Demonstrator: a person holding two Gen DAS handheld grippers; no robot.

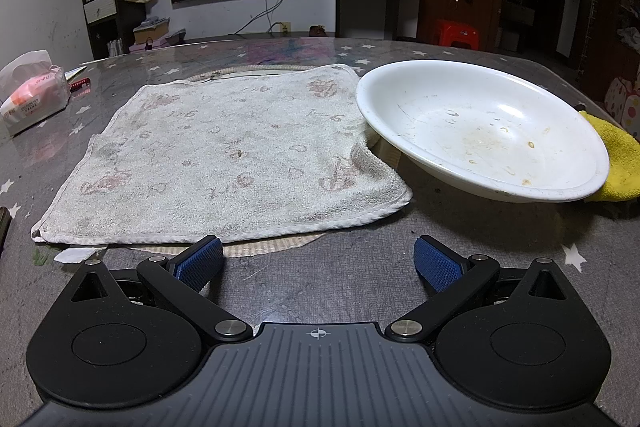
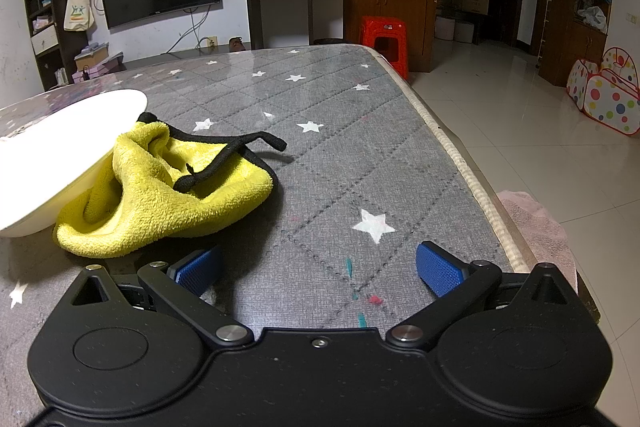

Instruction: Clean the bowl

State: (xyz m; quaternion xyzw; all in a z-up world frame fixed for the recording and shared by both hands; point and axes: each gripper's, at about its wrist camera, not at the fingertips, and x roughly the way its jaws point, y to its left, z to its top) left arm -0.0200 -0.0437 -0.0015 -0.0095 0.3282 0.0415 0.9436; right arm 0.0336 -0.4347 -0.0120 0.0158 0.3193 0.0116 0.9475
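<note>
A white shallow bowl (image 1: 480, 131) with food stains inside sits tilted on the grey star-patterned table, its right side propped on a yellow cloth (image 1: 620, 163). In the right wrist view the bowl (image 2: 60, 155) is at the far left and the yellow cloth (image 2: 160, 191) with a black cord lies beside and partly under it. A worn white towel (image 1: 228, 155) lies flat left of the bowl. My left gripper (image 1: 318, 259) is open and empty, near the towel's front edge. My right gripper (image 2: 318, 265) is open and empty, just right of the yellow cloth.
A tissue pack (image 1: 34, 95) lies at the table's far left. The table's right edge (image 2: 460, 163) drops to a tiled floor, with a pink cloth (image 2: 536, 223) hanging there. A red stool (image 2: 384, 39) stands beyond the table's far end.
</note>
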